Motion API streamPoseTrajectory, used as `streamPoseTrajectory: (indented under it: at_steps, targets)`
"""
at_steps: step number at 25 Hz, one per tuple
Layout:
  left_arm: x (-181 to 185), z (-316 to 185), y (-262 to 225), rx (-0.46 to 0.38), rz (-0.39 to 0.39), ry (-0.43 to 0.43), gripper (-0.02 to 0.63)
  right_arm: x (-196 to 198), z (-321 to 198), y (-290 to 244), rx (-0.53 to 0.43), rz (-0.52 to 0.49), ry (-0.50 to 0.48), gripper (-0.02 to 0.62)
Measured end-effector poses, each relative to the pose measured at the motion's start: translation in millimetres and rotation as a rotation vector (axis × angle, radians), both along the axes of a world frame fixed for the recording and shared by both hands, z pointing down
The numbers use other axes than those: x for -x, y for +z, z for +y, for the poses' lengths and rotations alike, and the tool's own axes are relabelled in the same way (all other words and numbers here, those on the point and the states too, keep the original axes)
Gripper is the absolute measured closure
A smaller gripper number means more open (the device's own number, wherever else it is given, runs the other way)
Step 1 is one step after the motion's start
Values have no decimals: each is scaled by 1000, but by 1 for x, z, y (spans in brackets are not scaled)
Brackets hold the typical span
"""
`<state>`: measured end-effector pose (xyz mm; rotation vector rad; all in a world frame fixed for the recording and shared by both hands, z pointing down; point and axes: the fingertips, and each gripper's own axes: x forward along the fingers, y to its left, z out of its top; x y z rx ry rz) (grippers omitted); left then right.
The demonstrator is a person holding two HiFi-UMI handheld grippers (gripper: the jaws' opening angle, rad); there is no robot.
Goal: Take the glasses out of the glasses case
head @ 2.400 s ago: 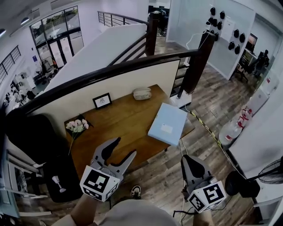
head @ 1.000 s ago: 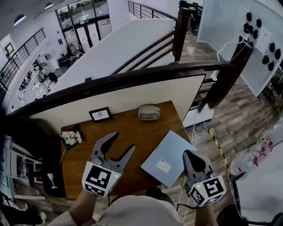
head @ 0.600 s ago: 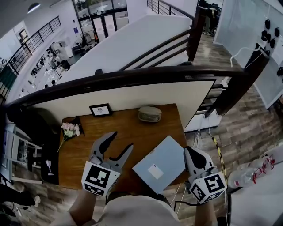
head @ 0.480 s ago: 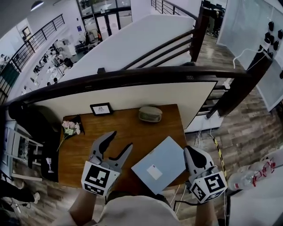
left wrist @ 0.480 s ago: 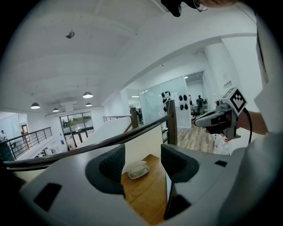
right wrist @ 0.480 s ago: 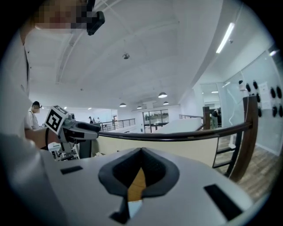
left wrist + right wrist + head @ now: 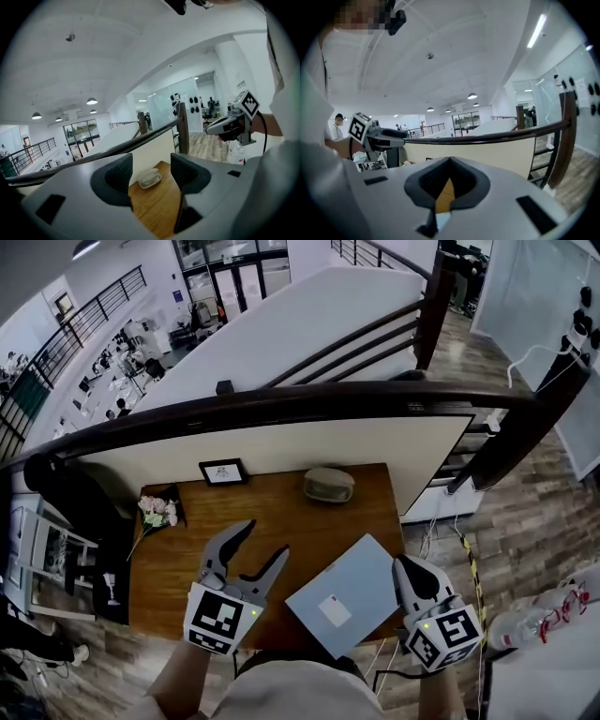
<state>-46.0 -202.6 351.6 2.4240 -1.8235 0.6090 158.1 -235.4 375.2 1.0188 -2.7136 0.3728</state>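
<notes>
Well, both claws hung over the near edge of the desk (image 7: 281, 512), and neither touched anything. The left claw (image 7: 263, 541) had its jaws wide apart, nothing between them. Its own view framed the case (image 7: 328, 485) in that gap, well ahead at the desk's far side. That looked like a line-up for a reach, not a grip. The right claw (image 7: 411, 564) had its jaws closed tip to tip on nothing, parked low and idle. It likely waited for the second job, steadying or lifting the lid.

The case lay shut, so the glasses, presumably inside, didn't show. It sat ahead of the left claw and ahead-left of the right one. A laptop (image 7: 342, 596), or so it looked, lay between the two claws, just left of the right claw. It overhung the near edge, which probably explained why the right claw stayed out to the side. A photo frame (image 7: 223, 471) stood far ahead-left of the left claw, and flowers (image 7: 157, 512) lay off to its left. Both were clear of the reach. By my read the task hadn't begun: the case was unopened and well apart from both claws.
</notes>
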Motion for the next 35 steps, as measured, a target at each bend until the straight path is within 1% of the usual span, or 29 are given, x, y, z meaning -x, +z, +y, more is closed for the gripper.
streamPoseTrajectory:
  at_steps: [4,7,9,11,13,16,20,23,25,27,30,33,35]
  targets:
    - [-2,-22,17,33,-11,51,351,-1,-7,-4,43,-53,30,592]
    - [-7,-48,36,75,-46,131,351,4,-17,7,68,-69,44,592]
    - [-16,-65,59,132,-66,222,351,10,-24,12,61,-59,38,592]
    - [-25,-80,85,194,-103,301,351,19,-32,17,37,-27,21,592]
    - [-27,-99,109,231,-145,341,351,25,-43,24,23,3,15,592]
    - [-28,-129,148,293,-164,382,351,31,-59,34,37,12,27,592]
    - [-28,-158,214,404,-212,423,351,34,-76,58,81,15,49,592]
    - [-22,-182,258,470,-228,422,353,39,-87,82,116,24,49,592]
    - [-16,-197,282,497,-244,411,367,43,-93,95,135,39,47,592]
    - [-11,-209,306,525,-263,407,367,44,-98,108,150,63,49,592]
    - [-7,-226,336,579,-261,421,374,41,-104,127,172,91,58,592]
    - [-11,-240,355,596,-256,439,396,38,-106,147,209,115,68,592]
    - [-17,-248,365,602,-257,447,399,34,-107,160,235,128,80,592]
